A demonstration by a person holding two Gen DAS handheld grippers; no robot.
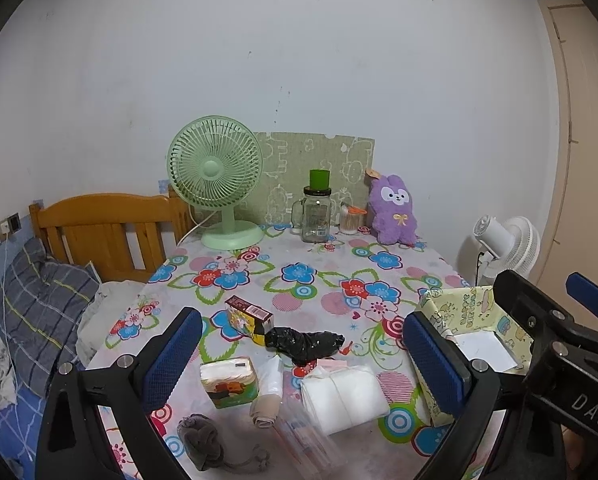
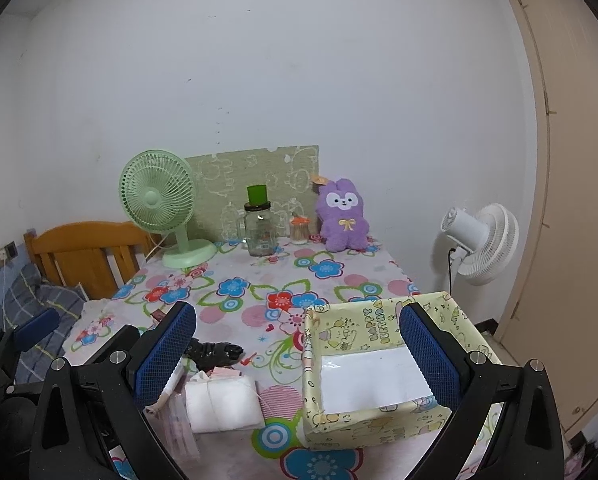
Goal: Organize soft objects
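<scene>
Both grippers, left (image 1: 303, 356) and right (image 2: 297, 350), hang released and empty above the table (image 1: 323, 280), with no soft item yet picked up. The tissue pack (image 1: 229, 380), white pad bundle (image 1: 345, 394) and grey pouch (image 1: 201, 442) lie near the front edge. The yellow box (image 2: 379, 364) beside them looks empty; the next move is likely a grasp on the bundle.
</scene>
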